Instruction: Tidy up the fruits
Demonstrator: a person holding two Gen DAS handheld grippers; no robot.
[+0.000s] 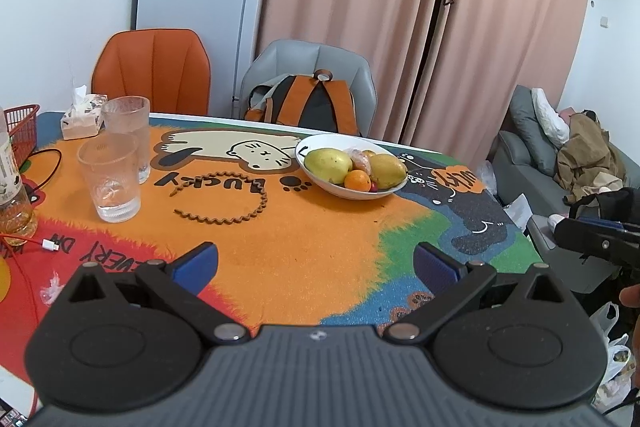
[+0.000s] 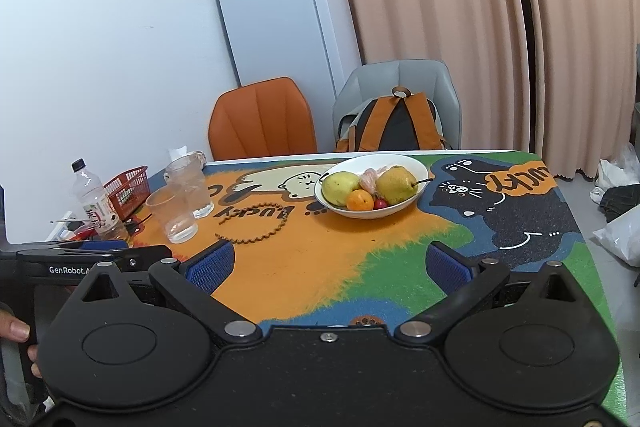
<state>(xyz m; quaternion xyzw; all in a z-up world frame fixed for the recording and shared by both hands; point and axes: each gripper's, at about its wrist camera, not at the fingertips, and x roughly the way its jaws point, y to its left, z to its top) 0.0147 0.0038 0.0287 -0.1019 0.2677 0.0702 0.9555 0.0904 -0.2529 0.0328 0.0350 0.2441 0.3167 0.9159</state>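
Observation:
A white bowl (image 1: pixel 320 183) (image 2: pixel 416 163) stands on the far side of the colourful table mat. It holds two yellow-green pears (image 1: pixel 327 165) (image 2: pixel 396 185), an orange (image 1: pixel 357 181) (image 2: pixel 359 200), a small red fruit (image 2: pixel 380 203) and a wrapped pinkish fruit (image 2: pixel 370 181). My left gripper (image 1: pixel 316 265) hovers open over the mat's near side, well short of the bowl, with nothing between its blue pads. My right gripper (image 2: pixel 328 267) is open too, empty, over the near edge. The left gripper's body (image 2: pixel 80 263) shows at the left of the right wrist view.
Two clear glasses (image 1: pixel 114 183) (image 2: pixel 172 213), a brown zigzag ring (image 1: pixel 228 199), a tissue pack (image 1: pixel 82 119), a red basket (image 2: pixel 128 189), a bottle (image 2: pixel 94 203) and a red cable (image 1: pixel 24 243) occupy the table's left. An orange chair (image 1: pixel 156 71) and a grey chair with a backpack (image 1: pixel 308 103) stand behind.

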